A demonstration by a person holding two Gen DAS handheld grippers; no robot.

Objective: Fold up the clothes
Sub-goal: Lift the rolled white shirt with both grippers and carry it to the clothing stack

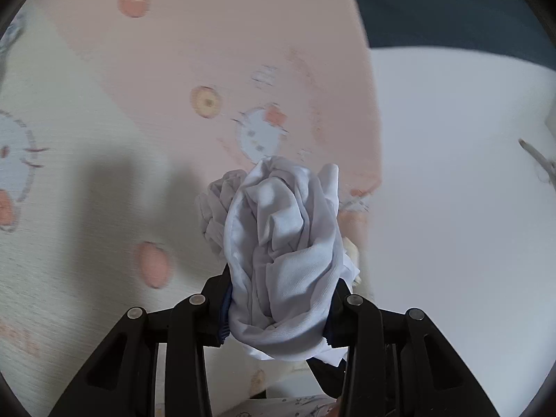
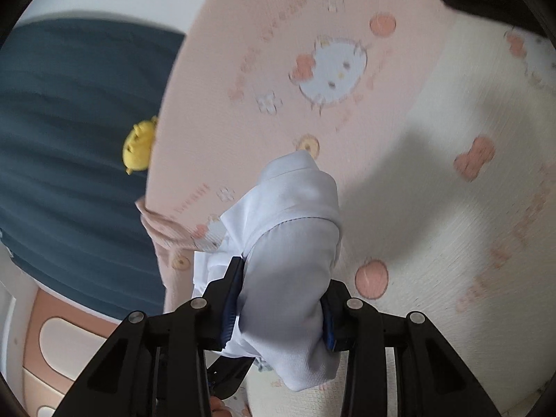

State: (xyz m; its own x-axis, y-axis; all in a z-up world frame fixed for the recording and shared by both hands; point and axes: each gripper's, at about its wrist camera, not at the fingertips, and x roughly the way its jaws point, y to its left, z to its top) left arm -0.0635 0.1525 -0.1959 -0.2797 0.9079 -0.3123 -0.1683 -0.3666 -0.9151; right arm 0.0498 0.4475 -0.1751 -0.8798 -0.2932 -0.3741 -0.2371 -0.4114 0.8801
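A pink-and-cream cartoon-print bedsheet (image 1: 208, 52) fills both wrist views, dark teal bedding (image 2: 69, 121) beyond its edge. A white garment (image 1: 281, 260) hangs bunched above it, the left gripper (image 1: 276, 316) clamped on one wad and the right gripper (image 2: 278, 312) on another (image 2: 292, 260); neither looks nearer, its long axis unclear.

I find the pink-and-cream cartoon-print bedsheet (image 1: 104, 180) bare ahead of both grippers, passable. The bunched white garment (image 1: 281, 250) fills my left view's centre and its folded white part (image 2: 295, 243) my right. A small yellow plush toy (image 2: 138, 151) sits beyond the bed edge
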